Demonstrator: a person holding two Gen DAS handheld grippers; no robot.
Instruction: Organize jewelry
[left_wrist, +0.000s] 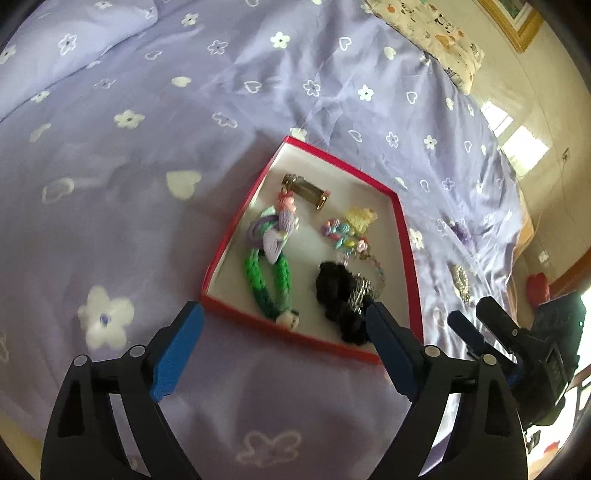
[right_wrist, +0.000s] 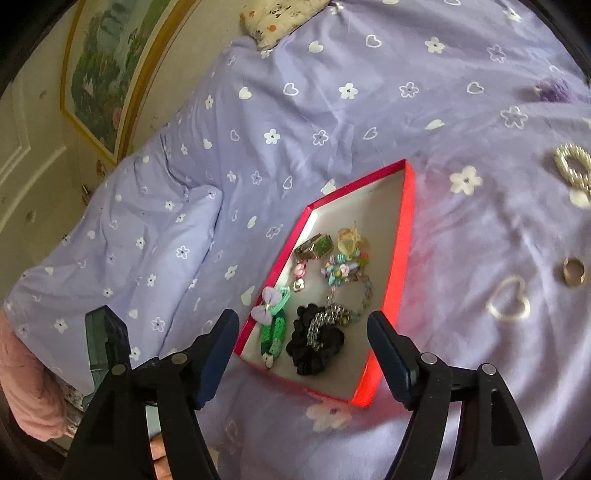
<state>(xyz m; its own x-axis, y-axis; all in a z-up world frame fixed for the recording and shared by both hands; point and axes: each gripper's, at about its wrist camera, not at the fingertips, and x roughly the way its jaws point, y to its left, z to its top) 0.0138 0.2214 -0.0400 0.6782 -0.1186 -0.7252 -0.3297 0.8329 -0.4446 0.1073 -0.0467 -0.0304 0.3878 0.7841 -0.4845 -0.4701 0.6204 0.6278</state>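
A red box (left_wrist: 402, 229) with a white inside lies on the lilac bedspread. In it are a green braided band (left_wrist: 275, 280), a purple bow tie (left_wrist: 275, 236), a black scrunchie (left_wrist: 334, 295) with a silver chain (right_wrist: 325, 321) across it, a bead bracelet (left_wrist: 341, 234) and a gold case (left_wrist: 304, 190). My left gripper (left_wrist: 283, 312) is open over the box's near edge, nothing between its fingers. My right gripper (right_wrist: 303, 319) is open too, straddling the scrunchie (right_wrist: 314, 347) from above without touching it. Loose on the bed lie a pearl clip (right_wrist: 572, 166), a gold ring (right_wrist: 573, 271) and a purple fluffy piece (right_wrist: 554, 90).
A patterned pillow (left_wrist: 436, 33) lies at the bed's head under a framed picture (right_wrist: 107, 74). A folded lilac quilt (right_wrist: 147, 236) lies left of the box. A pink sleeve (right_wrist: 26, 387) shows at the lower left. The bed's edge (left_wrist: 517, 236) drops off at the right.
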